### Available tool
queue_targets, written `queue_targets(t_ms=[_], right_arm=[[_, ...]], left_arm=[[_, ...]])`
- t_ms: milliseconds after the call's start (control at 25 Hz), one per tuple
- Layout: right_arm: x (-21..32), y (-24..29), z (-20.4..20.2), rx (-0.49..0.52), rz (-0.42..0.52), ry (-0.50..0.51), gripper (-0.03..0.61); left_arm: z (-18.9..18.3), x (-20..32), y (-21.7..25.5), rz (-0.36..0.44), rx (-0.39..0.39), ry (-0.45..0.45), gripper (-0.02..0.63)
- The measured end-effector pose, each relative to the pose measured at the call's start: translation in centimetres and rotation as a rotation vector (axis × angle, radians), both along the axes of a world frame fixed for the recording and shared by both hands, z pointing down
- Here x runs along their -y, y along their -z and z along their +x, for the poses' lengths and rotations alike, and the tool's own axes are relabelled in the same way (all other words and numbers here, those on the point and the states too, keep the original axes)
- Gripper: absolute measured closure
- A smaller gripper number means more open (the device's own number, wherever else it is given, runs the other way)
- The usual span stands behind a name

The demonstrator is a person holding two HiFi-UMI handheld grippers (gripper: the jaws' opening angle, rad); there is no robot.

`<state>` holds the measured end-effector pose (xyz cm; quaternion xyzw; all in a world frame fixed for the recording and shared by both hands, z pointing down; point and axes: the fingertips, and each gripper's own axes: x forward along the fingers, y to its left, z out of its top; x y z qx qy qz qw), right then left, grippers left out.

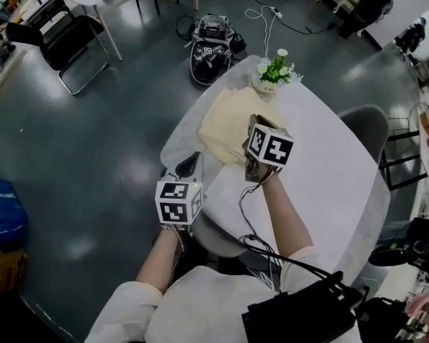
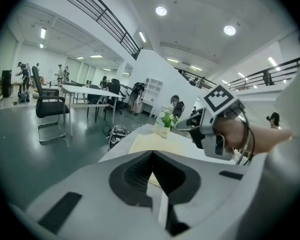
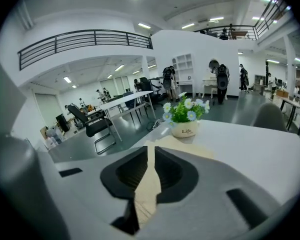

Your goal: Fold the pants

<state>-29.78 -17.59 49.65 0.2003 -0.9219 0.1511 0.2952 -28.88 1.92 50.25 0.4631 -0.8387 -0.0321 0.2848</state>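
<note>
The cream pants [image 1: 231,123] lie folded flat on the white table [image 1: 322,170], just in front of a flower pot [image 1: 274,73]. My right gripper [image 3: 150,148] hovers over their near right edge, its marker cube [image 1: 270,146] above the cloth. A strip of cream cloth [image 3: 146,189] fills the narrow gap between its jaws, which are shut on it. My left gripper [image 1: 189,165] is at the table's left edge, short of the pants. Its jaws [image 2: 152,153] meet at the tips with nothing gripped. The right gripper [image 2: 216,129] and its hand also show in the left gripper view.
The flower pot [image 3: 184,129] stands close behind the pants. A grey chair back [image 1: 368,123] is at the table's right. On the floor beyond the table lie a dark bag [image 1: 213,48] and cables. A black office chair [image 1: 68,45] stands far left.
</note>
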Motion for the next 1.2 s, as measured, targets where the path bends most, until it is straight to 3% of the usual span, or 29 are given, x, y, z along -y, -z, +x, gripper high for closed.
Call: queue_targets(t_ms=[200,560,1200], right_arm=[[1.5,2.7,7.0,0.023,0.042,-0.035,0.583],[1.5,7.3,18.7,0.115,0.046,-0.063,0.584],[0.5,8.9,22.6,0.19,0.001,-0.041,0.586]], left_arm=[[3.2,1.4,2.5,0.024,0.035,-0.006,0.609],[8.7,3.4,7.2,0.011,0.115,0.005,0.609],[11.7,4.4,9.2,-0.039,0.19,0.009,0.609]])
